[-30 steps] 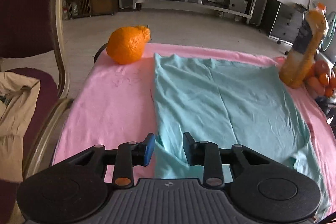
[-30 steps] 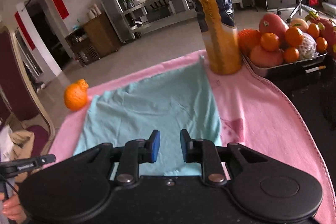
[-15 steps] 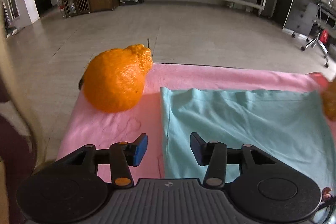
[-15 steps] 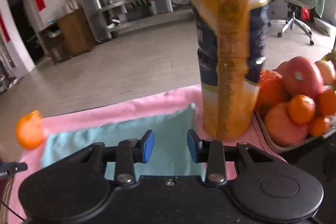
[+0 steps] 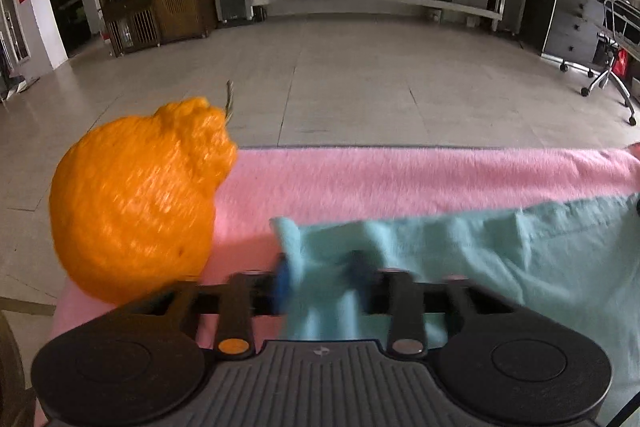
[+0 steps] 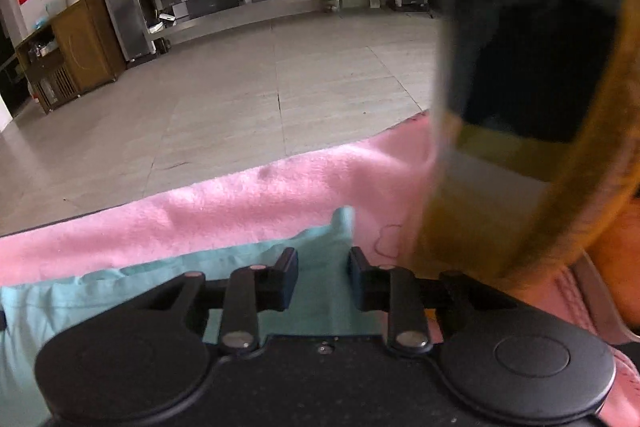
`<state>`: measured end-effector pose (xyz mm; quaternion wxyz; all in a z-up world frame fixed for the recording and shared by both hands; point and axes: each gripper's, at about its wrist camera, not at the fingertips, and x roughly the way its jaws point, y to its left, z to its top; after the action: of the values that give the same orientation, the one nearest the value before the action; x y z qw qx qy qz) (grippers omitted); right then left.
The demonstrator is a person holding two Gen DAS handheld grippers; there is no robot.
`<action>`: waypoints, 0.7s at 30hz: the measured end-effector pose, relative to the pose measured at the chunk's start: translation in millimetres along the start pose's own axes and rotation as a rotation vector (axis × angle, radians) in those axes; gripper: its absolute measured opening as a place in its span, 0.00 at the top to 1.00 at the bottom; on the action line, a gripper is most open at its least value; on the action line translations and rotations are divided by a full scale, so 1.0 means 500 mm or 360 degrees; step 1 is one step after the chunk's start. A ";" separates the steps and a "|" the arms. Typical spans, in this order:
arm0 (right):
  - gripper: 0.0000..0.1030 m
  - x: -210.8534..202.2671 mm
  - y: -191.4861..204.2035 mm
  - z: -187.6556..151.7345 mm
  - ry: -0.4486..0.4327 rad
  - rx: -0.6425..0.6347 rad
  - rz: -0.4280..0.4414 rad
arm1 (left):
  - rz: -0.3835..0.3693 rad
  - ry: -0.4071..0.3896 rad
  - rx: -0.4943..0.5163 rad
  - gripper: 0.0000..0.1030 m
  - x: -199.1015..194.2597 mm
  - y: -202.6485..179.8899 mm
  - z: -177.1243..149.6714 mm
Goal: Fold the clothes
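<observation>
A light teal garment lies flat on a pink blanket. My left gripper is at the garment's far left corner; the cloth bunches up between its open fingers, and the view is blurred. My right gripper is open over the garment's far right corner, with teal cloth between its fingers.
A large bumpy orange citrus fruit sits on the blanket just left of my left gripper. An orange juice bottle stands very close on the right of my right gripper. The blanket's far edge drops to a tiled floor.
Both grippers have moved forward to the garment's far corners. The left corner cloth now bunches up between the left fingers. The bottle and the fruit loom much closer.
</observation>
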<state>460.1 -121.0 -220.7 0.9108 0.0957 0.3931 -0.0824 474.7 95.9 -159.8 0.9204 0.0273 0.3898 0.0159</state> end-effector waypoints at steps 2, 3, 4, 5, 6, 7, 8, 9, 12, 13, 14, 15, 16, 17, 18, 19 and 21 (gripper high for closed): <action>0.98 -0.006 -0.002 0.000 -0.0046 -0.0020 -0.0016 | 0.0060 -0.0044 0.0046 0.99 -0.007 -0.011 0.002; 0.98 -0.013 -0.004 -0.001 -0.0075 -0.0038 -0.0024 | 0.0077 -0.0084 0.0068 0.99 -0.019 -0.016 0.002; 0.98 -0.022 -0.007 -0.001 -0.0099 -0.0047 -0.0024 | 0.0089 -0.0119 0.0083 0.99 -0.033 -0.018 0.001; 0.98 -0.038 -0.014 0.001 -0.0116 -0.0039 -0.0006 | 0.0101 -0.0154 0.0099 0.99 -0.048 -0.021 0.001; 0.98 -0.054 -0.020 0.003 -0.0133 -0.0032 0.0012 | 0.0113 -0.0188 0.0111 0.99 -0.064 -0.022 0.002; 0.98 -0.073 -0.027 0.006 -0.0151 -0.0027 0.0029 | 0.0124 -0.0219 0.0117 0.99 -0.084 -0.022 0.004; 0.98 -0.096 -0.035 0.010 -0.0170 -0.0025 0.0044 | 0.0130 -0.0246 0.0122 0.99 -0.107 -0.023 0.006; 0.98 -0.121 -0.043 0.013 -0.0188 -0.0024 0.0059 | 0.0129 -0.0267 0.0123 0.99 -0.130 -0.023 0.007; 0.98 -0.216 -0.069 0.022 -0.0234 -0.0018 0.0101 | 0.0120 -0.0341 0.0117 0.99 -0.224 -0.021 -0.002; 0.98 -0.252 -0.080 0.022 -0.0246 -0.0015 0.0109 | 0.0112 -0.0367 0.0112 0.99 -0.260 -0.020 -0.008; 0.98 -0.291 -0.092 0.020 -0.0263 -0.0010 0.0119 | 0.0104 -0.0389 0.0105 0.99 -0.294 -0.018 -0.015; 0.98 -0.327 -0.104 0.018 -0.0275 -0.0005 0.0130 | 0.0092 -0.0403 0.0095 0.99 -0.326 -0.017 -0.026; 0.98 -0.359 -0.117 0.014 -0.0277 0.0001 0.0143 | 0.0081 -0.0416 0.0085 0.99 -0.359 -0.016 -0.036; 0.98 -0.395 -0.131 0.006 -0.0279 0.0006 0.0154 | 0.0068 -0.0425 0.0073 0.99 -0.392 -0.015 -0.050; 0.98 -0.431 -0.144 -0.005 -0.0280 0.0013 0.0165 | 0.0056 -0.0428 0.0057 0.99 -0.425 -0.013 -0.070; 0.98 -0.464 -0.158 -0.016 -0.0275 0.0019 0.0182 | 0.0047 -0.0431 0.0044 0.99 -0.454 -0.013 -0.092; 0.98 -0.517 -0.182 -0.059 -0.0247 0.0029 0.0214 | 0.0029 -0.0414 0.0036 0.99 -0.512 -0.015 -0.148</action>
<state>243.8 -182.8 -61.4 0.9410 0.1236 0.3133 -0.0319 243.7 78.5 -28.2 0.9626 0.0431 0.2668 0.0162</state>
